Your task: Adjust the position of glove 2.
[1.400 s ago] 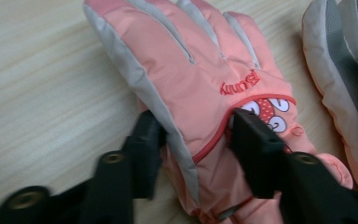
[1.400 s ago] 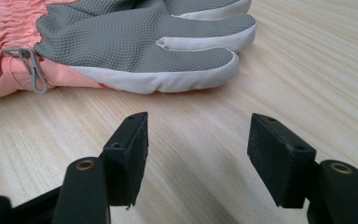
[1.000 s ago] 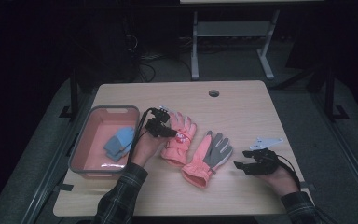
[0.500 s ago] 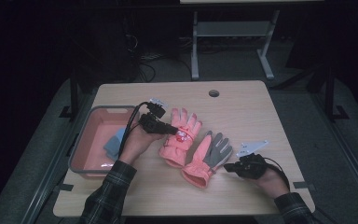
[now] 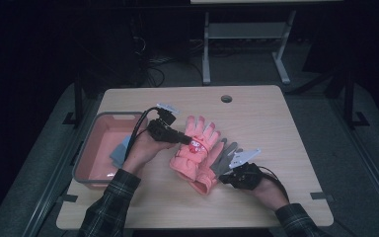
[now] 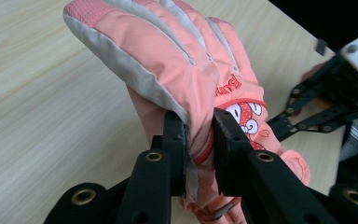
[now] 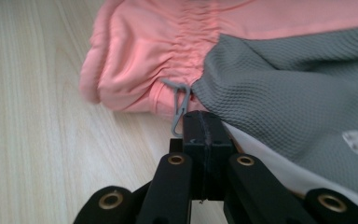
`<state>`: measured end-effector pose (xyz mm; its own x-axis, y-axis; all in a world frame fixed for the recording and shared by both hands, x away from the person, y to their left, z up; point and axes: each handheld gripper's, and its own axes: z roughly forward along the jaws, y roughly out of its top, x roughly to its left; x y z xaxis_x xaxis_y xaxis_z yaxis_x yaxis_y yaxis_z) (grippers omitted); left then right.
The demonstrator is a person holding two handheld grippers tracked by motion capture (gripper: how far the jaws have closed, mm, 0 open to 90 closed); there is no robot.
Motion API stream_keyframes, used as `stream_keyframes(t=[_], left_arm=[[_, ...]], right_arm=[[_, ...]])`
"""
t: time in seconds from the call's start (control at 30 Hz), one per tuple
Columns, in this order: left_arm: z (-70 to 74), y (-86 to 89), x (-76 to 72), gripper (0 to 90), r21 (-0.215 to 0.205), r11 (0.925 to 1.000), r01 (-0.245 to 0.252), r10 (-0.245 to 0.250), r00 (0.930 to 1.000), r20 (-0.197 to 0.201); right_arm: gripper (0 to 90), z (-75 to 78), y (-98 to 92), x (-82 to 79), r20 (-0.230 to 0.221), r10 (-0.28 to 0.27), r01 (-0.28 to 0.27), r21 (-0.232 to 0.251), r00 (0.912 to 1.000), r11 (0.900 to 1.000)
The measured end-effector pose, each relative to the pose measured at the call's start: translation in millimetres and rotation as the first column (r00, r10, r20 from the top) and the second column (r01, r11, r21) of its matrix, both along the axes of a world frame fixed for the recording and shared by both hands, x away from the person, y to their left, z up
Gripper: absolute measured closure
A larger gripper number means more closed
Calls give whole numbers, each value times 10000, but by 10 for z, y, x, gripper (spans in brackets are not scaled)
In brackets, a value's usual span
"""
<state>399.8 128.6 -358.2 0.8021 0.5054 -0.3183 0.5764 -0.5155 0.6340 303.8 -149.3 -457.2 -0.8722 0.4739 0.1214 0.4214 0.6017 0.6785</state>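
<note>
A pink glove [image 5: 197,148] with a cartoon patch hangs tilted above the table, fingers up [image 6: 168,51]. My left gripper [image 5: 185,141] is shut on its side edge, the cloth pinched between both pads [image 6: 200,135]. A second glove [image 5: 224,157] lies palm up beside it, with a grey palm [image 7: 279,74] and a gathered pink cuff. My right gripper [image 5: 221,178] sits at that cuff's near edge, shut [image 7: 204,123], with no cloth showing between its pads. Its tips almost touch a small grey clip [image 7: 181,105] on the glove.
A pink tray [image 5: 86,148] stands at the table's left side with a blue cloth [image 5: 121,150] inside. The wooden table [image 5: 276,128] has a round cable hole [image 5: 226,98] near its far edge. Dark floor and a desk frame lie beyond.
The left hand has raised the pink glove and swung it rightward. The right hand has slid left to the grey-palmed glove, and its jaws have closed.
</note>
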Motion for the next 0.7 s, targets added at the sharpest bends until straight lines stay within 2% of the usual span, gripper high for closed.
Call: stream_keyframes(t=[0.1, 0.13, 0.17, 0.23, 0.3, 0.43, 0.5, 0.53, 0.57, 0.63, 0.7], left_arm=[[39, -60, 9, 763, -55, 9985, 553, -554, 9984, -59], [56, -78, 24, 763, 67, 9967, 811, -811, 9967, 13], [64, -99, 27, 763, 94, 9958, 913, -914, 9958, 50], [86, -164, 42, 763, 237, 9919, 1246, -1249, 9921, 101], [96, -213, 52, 763, 203, 9890, 1468, -1470, 9891, 52], [100, -336, 93, 762, -24, 9765, 2157, -2157, 9765, 4], [85, -405, 111, 762, -7, 9706, 2406, -2406, 9706, -1], [71, -446, 127, 762, 71, 9646, 2637, -2637, 9646, -6], [57, -472, 132, 762, 64, 9628, 2700, -2700, 9629, -15], [29, -527, 151, 762, 172, 9550, 2960, -2960, 9552, -17], [-7, -579, 150, 762, 128, 9542, 2988, -2988, 9543, -72]], right_arm=[[898, 1, 42, 7, -13, 30, -30, 10, 10000, 10000], [898, 7, 31, 10, 110, 75, -75, -64, 9999, 10000], [898, 22, 12, 4, 84, -15, 14, 59, 10000, 10000], [897, 53, -84, 9, 178, -248, 245, 190, 9995, 9995], [892, 79, -219, 26, 205, -652, 645, 337, 9977, 9973], [878, 117, -471, 45, 286, -1460, 1443, 560, 9889, 9880], [873, 125, -563, 49, 327, -1748, 1726, 621, 9841, 9830], [873, 129, -602, 51, 349, -1859, 1834, 647, 9820, 9809], [872, 134, -639, 51, 365, -2016, 1989, 683, 9788, 9776], [868, 138, -679, 56, 481, -2132, 2095, 720, 9758, 9751], [867, 137, -700, 51, 488, -2228, 2189, 736, 9737, 9730]])
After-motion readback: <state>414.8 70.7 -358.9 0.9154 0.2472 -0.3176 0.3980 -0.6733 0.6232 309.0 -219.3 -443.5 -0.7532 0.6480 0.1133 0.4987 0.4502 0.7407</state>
